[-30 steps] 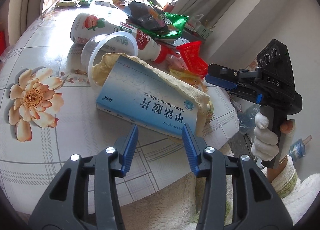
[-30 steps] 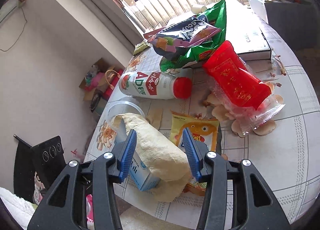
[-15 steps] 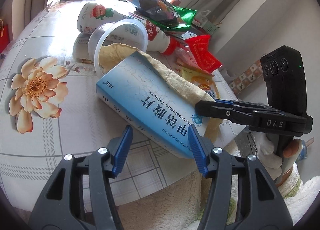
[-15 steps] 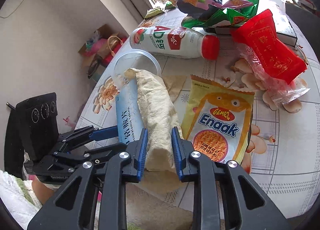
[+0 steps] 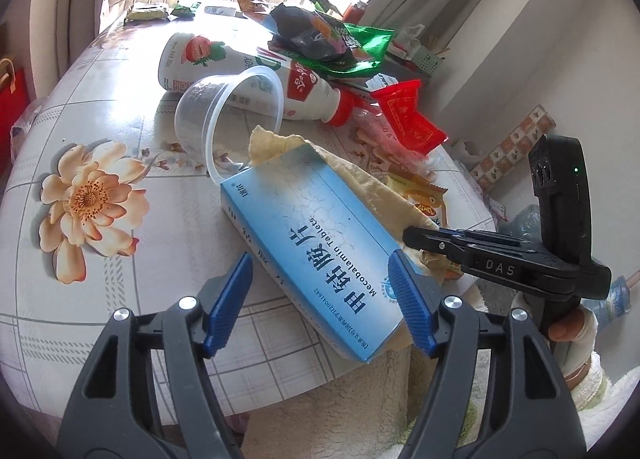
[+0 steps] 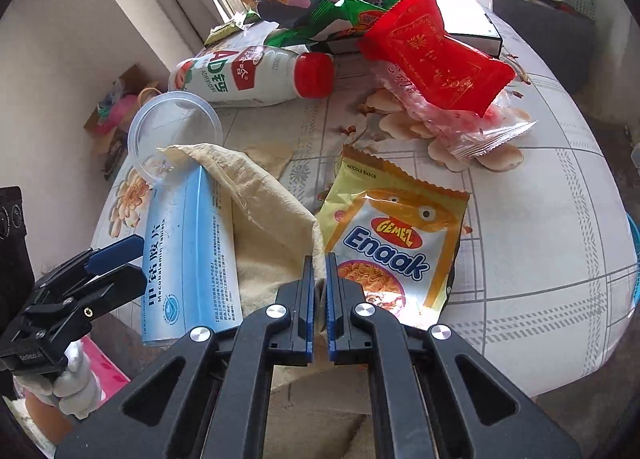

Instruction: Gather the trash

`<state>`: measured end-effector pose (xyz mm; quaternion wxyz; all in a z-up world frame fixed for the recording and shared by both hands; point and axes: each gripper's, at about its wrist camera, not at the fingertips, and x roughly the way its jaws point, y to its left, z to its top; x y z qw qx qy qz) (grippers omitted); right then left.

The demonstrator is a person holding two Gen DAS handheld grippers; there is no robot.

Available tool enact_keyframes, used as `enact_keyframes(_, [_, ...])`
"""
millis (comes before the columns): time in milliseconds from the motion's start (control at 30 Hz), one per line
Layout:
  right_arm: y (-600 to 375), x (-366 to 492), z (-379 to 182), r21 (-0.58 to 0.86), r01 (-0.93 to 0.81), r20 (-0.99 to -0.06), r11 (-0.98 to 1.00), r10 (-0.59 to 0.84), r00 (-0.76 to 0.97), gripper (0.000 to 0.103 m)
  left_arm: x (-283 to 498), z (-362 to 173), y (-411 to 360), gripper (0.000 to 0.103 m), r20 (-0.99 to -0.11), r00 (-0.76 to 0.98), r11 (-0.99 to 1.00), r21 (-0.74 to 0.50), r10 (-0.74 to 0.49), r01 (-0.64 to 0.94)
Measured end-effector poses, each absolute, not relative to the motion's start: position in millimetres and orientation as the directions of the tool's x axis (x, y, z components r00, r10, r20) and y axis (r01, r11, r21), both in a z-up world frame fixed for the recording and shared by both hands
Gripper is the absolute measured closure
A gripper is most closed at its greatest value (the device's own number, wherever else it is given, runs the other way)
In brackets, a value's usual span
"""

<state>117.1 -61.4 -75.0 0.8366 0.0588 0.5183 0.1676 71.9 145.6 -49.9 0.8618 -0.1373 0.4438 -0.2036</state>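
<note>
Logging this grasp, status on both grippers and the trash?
Right gripper shut on beige cloth. Left gripper opening, blue tablet box between its jaws, pads clear. Noodle snack packet touching the cloth's right side.

Our left hand-held gripper [image 5: 320, 299] is a black plastic clamp with ribbed blue pads [image 5: 412, 311] and silver rivets. Our right hand-held gripper [image 6: 318, 299] is built the same; its black body reads "DAS" in pale letters and shows a small green light. We wear a white glove [image 5: 576, 343] and fluffy cream sleeves.
</note>
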Motion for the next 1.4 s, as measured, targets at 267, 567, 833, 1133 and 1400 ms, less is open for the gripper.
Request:
enact_keyframes(267, [-85,96,-27,0.334,-0.254,-0.701,0.908,0.419,0.577,0.057,75,-52,153,0.036,-0.716,0.534,0.889,-0.421,-0.449,0.183])
enact_keyframes(567, [-19,67,-12,0.338,-0.516,-0.683,0.787,0.582,0.441,0.033,78,-52,188,0.037,-0.710,0.585,0.901,-0.423,-0.393,0.092])
enact_keyframes(833, [28,91,-50,0.197,-0.474,-0.822,0.858,0.408,0.397,0.030,77,-54,202,0.037,-0.700,0.597,0.894,-0.444,-0.393,0.068])
enact_keyframes(1133, [43,104,-70,0.142,-0.461,-0.859,0.876,0.340,0.383,0.029,75,-57,212,0.037,-0.696,0.602,0.888,-0.458,-0.390,0.045])
enact_keyframes(1400, [-16,109,-45,0.583,-0.401,-0.655,0.707,0.700,0.284,0.030,71,-53,222,0.037,-0.687,0.618,0.886,-0.463,-0.382,0.032])
